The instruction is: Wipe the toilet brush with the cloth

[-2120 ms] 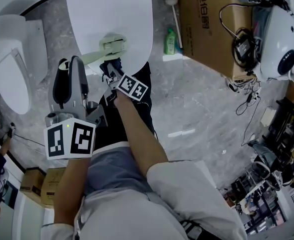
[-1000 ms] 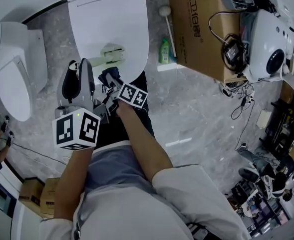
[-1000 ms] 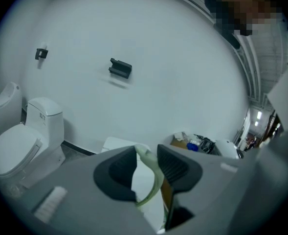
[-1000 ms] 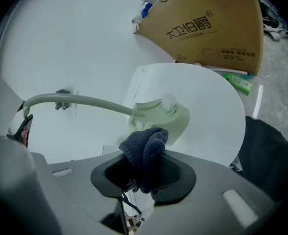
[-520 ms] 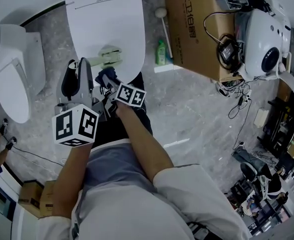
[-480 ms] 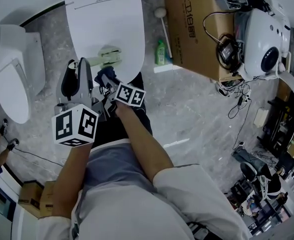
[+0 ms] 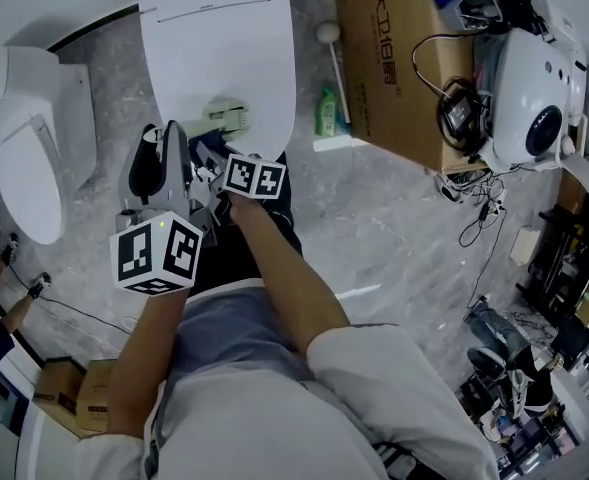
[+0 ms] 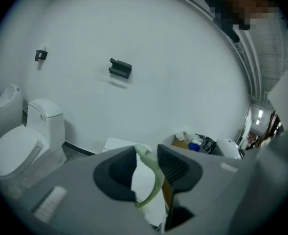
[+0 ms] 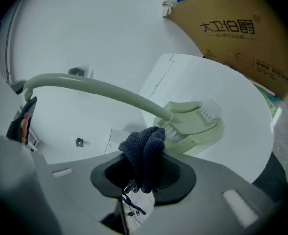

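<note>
The pale green toilet brush (image 7: 224, 118) lies with its head (image 9: 192, 121) over the closed white toilet lid (image 7: 224, 38). Its curved handle (image 9: 95, 92) runs back to my left gripper (image 7: 164, 143), which is shut on the handle (image 8: 151, 173) between its dark pads. My right gripper (image 7: 212, 156) is shut on a dark blue cloth (image 9: 144, 153). The cloth bunches up out of the jaws and touches the bristles at the near edge of the brush head. In the head view the cloth (image 7: 206, 148) shows just below the brush head.
A second white toilet (image 7: 29, 158) stands to the left. On the floor to the right are a cardboard box (image 7: 394, 58), a green bottle (image 7: 326, 113), a white-headed stick (image 7: 334, 53) and a white machine (image 7: 539, 88) with cables. The person's legs are below the grippers.
The right gripper with the cloth has shifted slightly left and up, closer to the brush head and the left gripper. The left gripper keeps its hold on the handle.
</note>
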